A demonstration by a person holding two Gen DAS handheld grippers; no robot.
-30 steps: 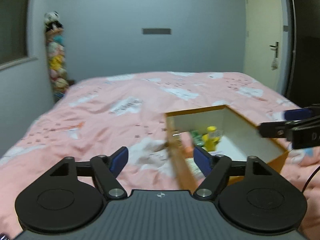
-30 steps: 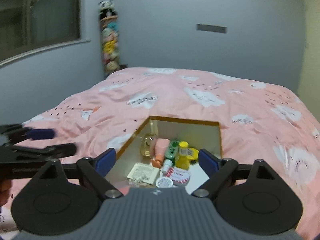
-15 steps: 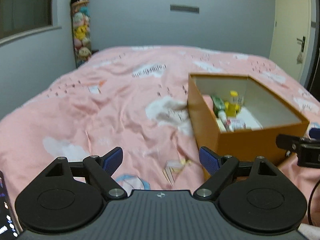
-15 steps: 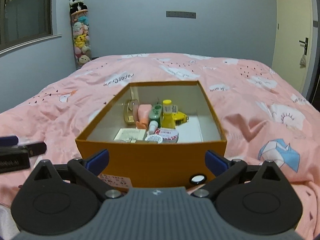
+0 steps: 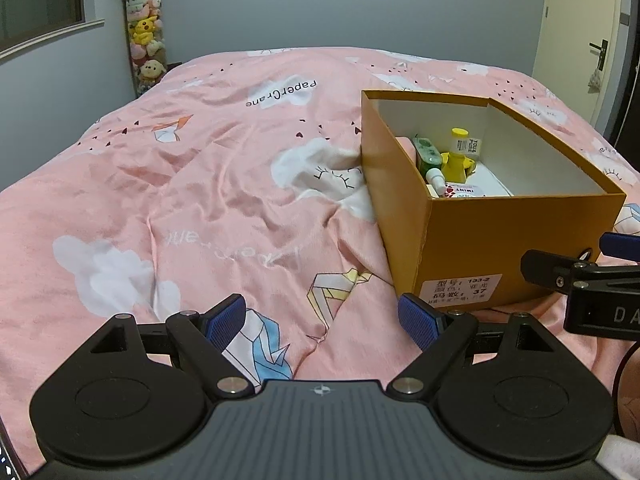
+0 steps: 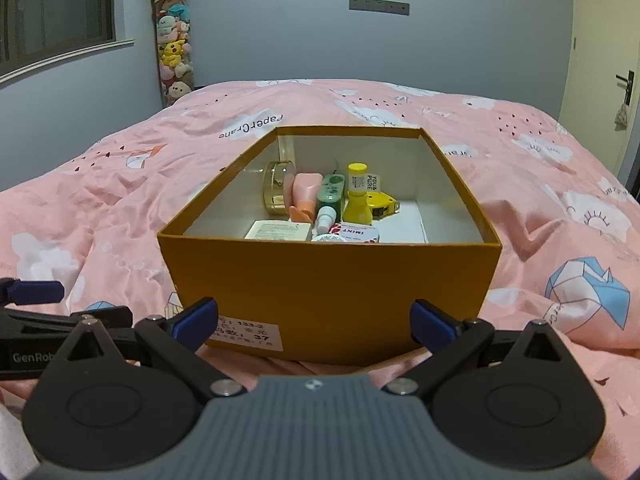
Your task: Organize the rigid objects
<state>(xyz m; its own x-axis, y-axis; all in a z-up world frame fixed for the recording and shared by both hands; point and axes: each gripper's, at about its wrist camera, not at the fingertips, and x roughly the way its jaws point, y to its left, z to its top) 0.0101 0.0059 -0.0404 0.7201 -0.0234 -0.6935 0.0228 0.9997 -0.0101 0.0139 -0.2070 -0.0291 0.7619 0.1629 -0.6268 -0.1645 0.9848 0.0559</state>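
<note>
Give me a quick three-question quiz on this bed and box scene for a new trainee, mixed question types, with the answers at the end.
1. True or false: the orange box has its lid on.
2. The yellow bottle stands: A) on the duvet B) in the box C) between the right gripper fingers.
3. Is either the right or the left gripper holding anything?

Key: 1 false, it is open. 2 B. 3 No, both are open and empty.
</note>
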